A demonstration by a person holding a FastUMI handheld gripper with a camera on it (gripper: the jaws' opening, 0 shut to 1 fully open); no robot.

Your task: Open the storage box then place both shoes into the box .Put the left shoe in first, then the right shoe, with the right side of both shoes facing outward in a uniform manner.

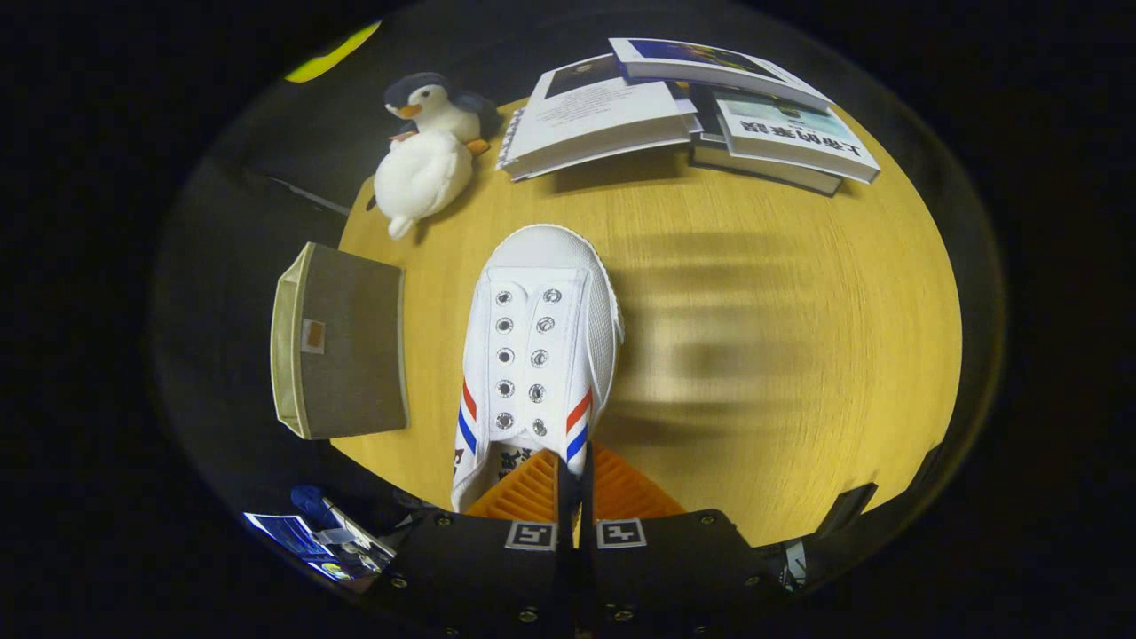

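Gripper view is showing a white shoe (539, 351) hanging toe-forward over the wooden bench (781, 355), its heel end pinched by the gripper (575, 484). The jaws are standing almost closed, both pressing on the thin wall of the shoe at its collar, which is probably why the shoe is dangling straight ahead of them toward twelve o'clock. The blurred streaks on the bench at about three o'clock from the shoe are suggesting that the shoe is being carried. The storage box (342, 342) is sitting at nine o'clock from the shoe, at the bench's corner, with its fabric side facing up; whether it is open is hard to make out from here. A toy penguin (426, 151) is lying at eleven o'clock and a pile of books (683, 111) at one o'clock, both well beyond the toe. The shoe's heel and sole are being hidden by the jaws, so I cannot tell which foot it belongs to.
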